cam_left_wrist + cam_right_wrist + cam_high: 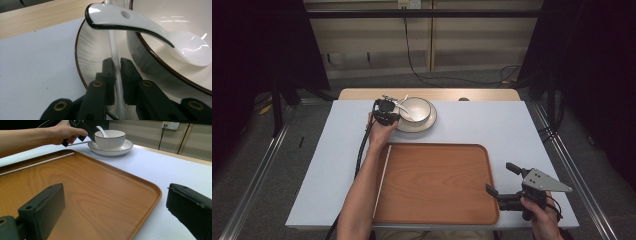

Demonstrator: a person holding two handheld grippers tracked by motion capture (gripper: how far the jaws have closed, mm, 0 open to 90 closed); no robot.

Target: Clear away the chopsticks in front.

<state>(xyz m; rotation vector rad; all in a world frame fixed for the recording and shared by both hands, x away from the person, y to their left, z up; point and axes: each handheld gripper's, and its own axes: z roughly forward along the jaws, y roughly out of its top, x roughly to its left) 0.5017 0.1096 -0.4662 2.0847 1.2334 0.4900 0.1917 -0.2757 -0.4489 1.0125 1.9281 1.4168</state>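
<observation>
Wooden tray [437,182] lying bare on the table [492,125] beside the right gripper [503,184], jaws wide apart, likely awaiting tableware. Ahead of the left gripper [385,111]: plate [92,50], bowl [175,30], spoon [140,27]. Clamped on a white chopstick [115,57], probably bound beside its mate [382,180] on the tray.

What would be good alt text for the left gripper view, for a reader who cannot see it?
The left gripper has its two black jaws closed on a thin white chopstick that lies across a striped plate. Just beyond, a white spoon rests in a cream bowl standing on that plate, its handle sticking out over the rim.
</observation>
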